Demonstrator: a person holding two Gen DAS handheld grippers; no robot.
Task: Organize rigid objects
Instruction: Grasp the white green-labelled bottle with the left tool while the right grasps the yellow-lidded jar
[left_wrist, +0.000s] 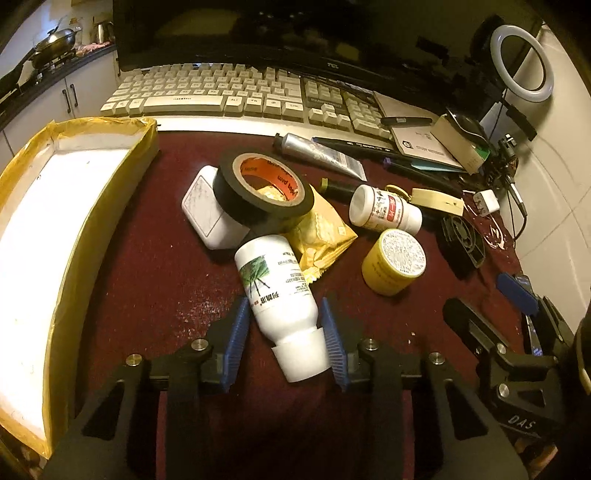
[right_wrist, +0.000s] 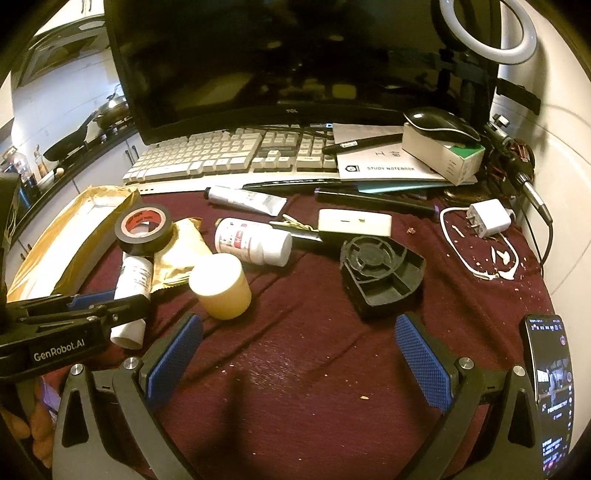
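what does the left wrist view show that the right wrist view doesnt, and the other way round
Only the left wrist view: the white square box under the tape, and the bottle's leaf label between the left gripper's fingers.
Only the right wrist view: the lit phone, the right gripper open over bare cloth, and the cable beside the charger.
Both: bottle, tape, yellow jar, keyboard.

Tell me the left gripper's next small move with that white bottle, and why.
Probably lift the white bottle clear. The left gripper has it between its pads near the cap, but its far end sits under the black tape roll and touches the yellow packet. The box stands left.
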